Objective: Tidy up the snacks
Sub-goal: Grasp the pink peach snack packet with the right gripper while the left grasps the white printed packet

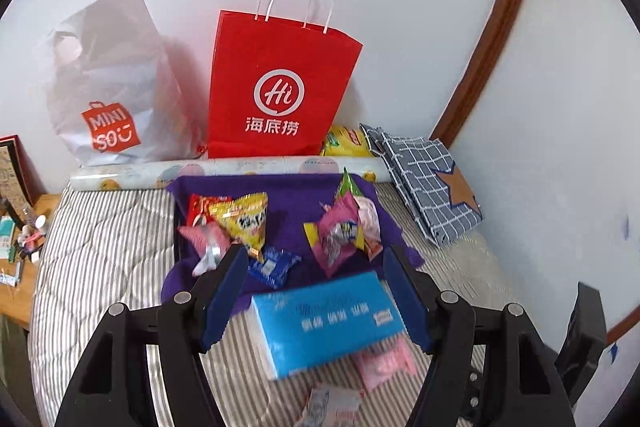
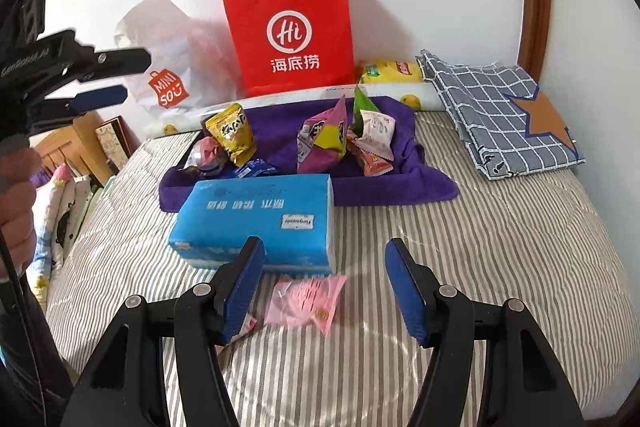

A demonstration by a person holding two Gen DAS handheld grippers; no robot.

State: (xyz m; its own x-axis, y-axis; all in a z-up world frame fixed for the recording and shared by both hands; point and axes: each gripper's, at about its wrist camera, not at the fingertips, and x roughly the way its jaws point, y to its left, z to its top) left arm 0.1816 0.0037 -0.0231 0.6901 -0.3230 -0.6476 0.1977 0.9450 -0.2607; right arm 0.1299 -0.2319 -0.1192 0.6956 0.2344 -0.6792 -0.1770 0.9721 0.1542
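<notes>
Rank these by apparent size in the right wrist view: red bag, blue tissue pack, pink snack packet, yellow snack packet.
1. red bag
2. blue tissue pack
3. pink snack packet and yellow snack packet: look alike, and the pink one lies nearer the camera, so unranked.

bedcover (image 2: 440, 267): grey and white stripes
towel (image 2: 384, 183): deep purple
tissue pack (image 2: 256, 215): bright blue, white print
paper bag (image 2: 288, 27): red, white logo, white handles
plastic bag (image 1: 108, 75): pale grey, orange-red logo
cloth bag (image 2: 492, 115): slate blue, white grid, brown star
loose snack packet (image 2: 304, 303): pink
gripper pads (image 2: 242, 291): blue
</notes>
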